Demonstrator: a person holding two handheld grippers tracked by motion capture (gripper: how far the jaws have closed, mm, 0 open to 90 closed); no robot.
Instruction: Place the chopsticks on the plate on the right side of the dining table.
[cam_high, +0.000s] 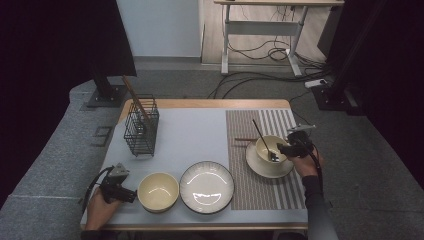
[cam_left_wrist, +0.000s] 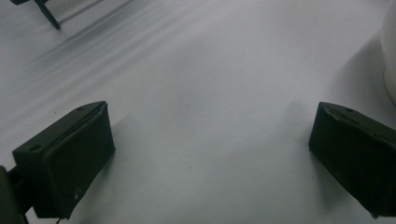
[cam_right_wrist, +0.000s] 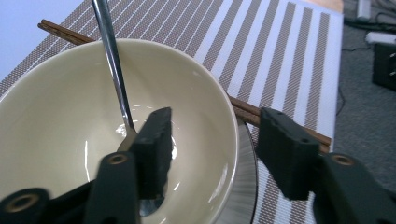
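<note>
My right claw (cam_right_wrist: 212, 140) straddles the bowl (cam_right_wrist: 56, 116) rim, half open, empty; lifting carelessly could knock the spoon (cam_right_wrist: 112, 60) out.

table: wooden (cam_high: 210, 103), under a pale sheet (cam_high: 192, 135)
on it: wire rack (cam_high: 141, 129), bowl (cam_high: 158, 191), plate (cam_high: 206, 187), striped mat (cam_high: 260, 190), possibly woven

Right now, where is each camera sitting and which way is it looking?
High view: above the table's near edge, looking forward and down; forearms, left gripper, right gripper.
Left gripper view: on the left gripper, open jaws over the grey mat.
Right gripper view: on the right gripper, facing the bowl and spoon.
Shared: high and right gripper views both show that bowl.
</note>
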